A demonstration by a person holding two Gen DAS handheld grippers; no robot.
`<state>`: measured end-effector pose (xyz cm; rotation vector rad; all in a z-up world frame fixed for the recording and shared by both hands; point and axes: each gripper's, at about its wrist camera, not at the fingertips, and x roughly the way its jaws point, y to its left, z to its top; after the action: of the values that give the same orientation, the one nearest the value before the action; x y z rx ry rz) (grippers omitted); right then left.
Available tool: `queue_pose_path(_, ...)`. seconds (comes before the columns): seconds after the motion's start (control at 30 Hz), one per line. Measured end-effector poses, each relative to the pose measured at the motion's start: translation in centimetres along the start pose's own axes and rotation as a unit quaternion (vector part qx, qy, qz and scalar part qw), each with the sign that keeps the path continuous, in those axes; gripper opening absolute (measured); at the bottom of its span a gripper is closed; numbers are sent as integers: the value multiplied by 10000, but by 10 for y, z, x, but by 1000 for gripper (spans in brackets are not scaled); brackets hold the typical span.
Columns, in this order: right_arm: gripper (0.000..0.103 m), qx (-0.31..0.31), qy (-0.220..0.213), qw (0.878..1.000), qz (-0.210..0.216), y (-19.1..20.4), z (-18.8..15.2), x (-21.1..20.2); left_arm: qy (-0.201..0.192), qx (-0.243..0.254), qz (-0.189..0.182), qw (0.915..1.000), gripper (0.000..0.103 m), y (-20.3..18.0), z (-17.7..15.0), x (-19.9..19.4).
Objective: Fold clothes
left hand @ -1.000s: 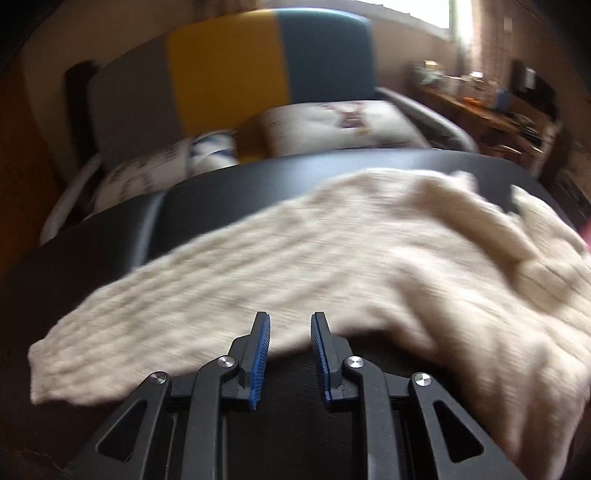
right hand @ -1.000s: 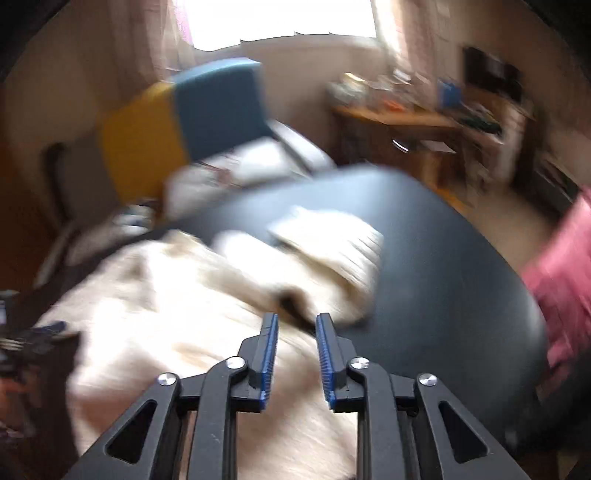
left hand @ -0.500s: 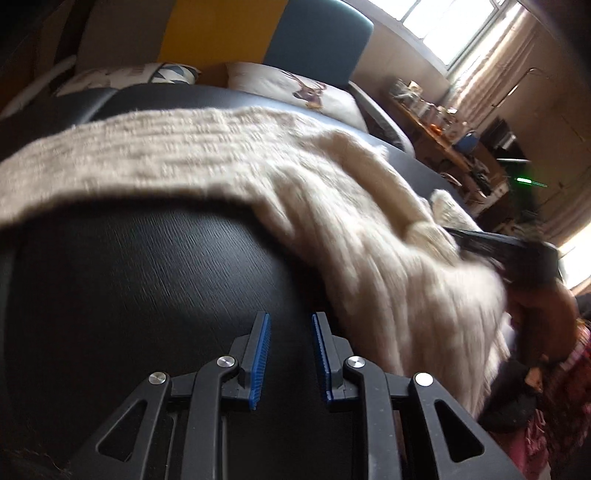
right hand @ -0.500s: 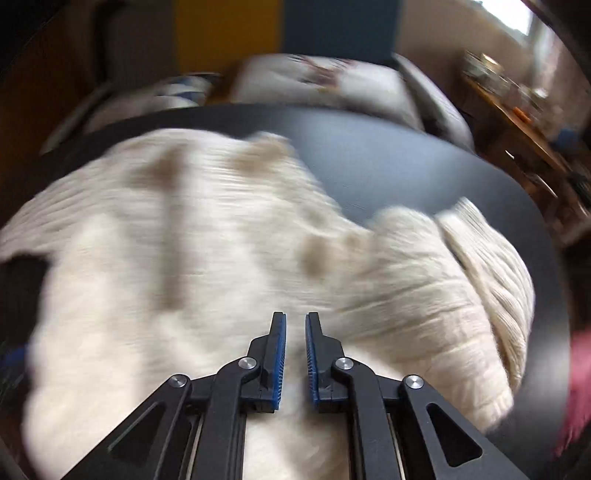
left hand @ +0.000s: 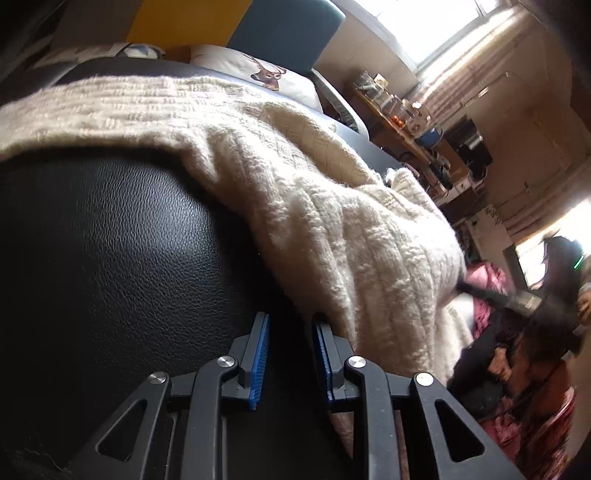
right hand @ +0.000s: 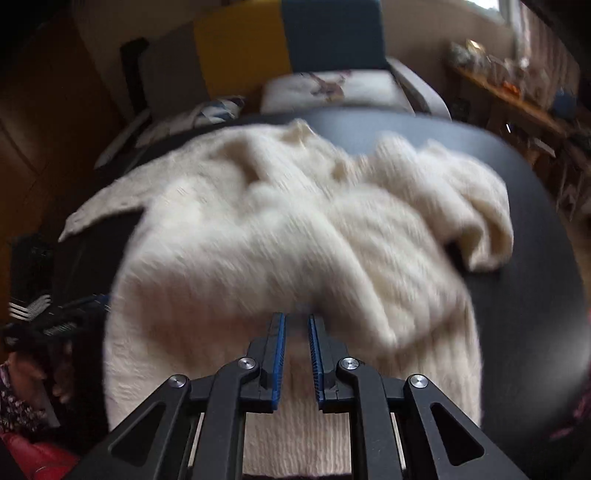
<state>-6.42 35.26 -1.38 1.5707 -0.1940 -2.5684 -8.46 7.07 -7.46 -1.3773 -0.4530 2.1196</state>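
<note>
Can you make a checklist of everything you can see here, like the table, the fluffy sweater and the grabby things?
Surface: black table, leathery grain.
Job's things: cream knit sweater spread unfolded, one sleeve stretched out, hem hanging over the near edge.
Clutter: nothing seen on the table.
Grippers: left gripper open, over bare table beside the sweater; right gripper open, empty, fingers over the sweater.
Cables: nothing seen.
Surroundings: grey, yellow and blue sofa, deer cushion, crowded wooden shelf, bright window.

Both the left gripper (left hand: 290, 321) and the right gripper (right hand: 294, 321) are matte black linkages with triangular cut-outs. Round silver screws mark each pivot. Ribbed blue pads (left hand: 259, 360) line the inner faces of the fingers.
</note>
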Motion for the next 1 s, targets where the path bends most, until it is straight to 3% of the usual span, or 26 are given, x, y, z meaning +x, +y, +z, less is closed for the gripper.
queue_pose_path(0.1, 14, 421, 259, 9988, -26, -23, -20, 34, 49, -325, -328, 9989, 23, 5, -5, 2)
queue_pose_path(0.27, 14, 962, -99, 9952, 122, -37, -33, 28, 289, -228, -1185, 9923, 28, -10, -18, 10)
queue_pose_path(0.4, 14, 880, -218, 9958, 93, -37, -42, 22, 344, -379, -1786, 9826, 32, -26, -17, 26)
queue_pose_path(0.57, 14, 1129, -310, 9928, 236, -44, -51, 13, 242, -286, -1457, 9886, 36, -42, -6, 43)
queue_pose_path(0.6, 14, 1134, -331, 9927, 242, -44, -52, 13, 258, -192, -1305, 9909, 35, -46, -4, 43)
queue_pose_path(0.63, 14, 1140, -350, 9926, 247, -45, -54, 12, 273, -99, -1153, 9929, 22, -49, -2, 43)
queue_pose_path(0.7, 14, 1185, -376, 9919, 266, -47, -58, 10, 305, 88, -847, 9959, 11, -56, 2, 42)
queue_pose_path(0.83, 14, 1200, -373, 9918, 225, -46, -60, 9, 359, 465, -235, 9980, 8, -70, 9, 40)
queue_pose_path(1.0, 14, 1262, -376, 9911, 213, -42, -56, 12, 166, 882, 678, 9937, 8, -70, 17, -9)
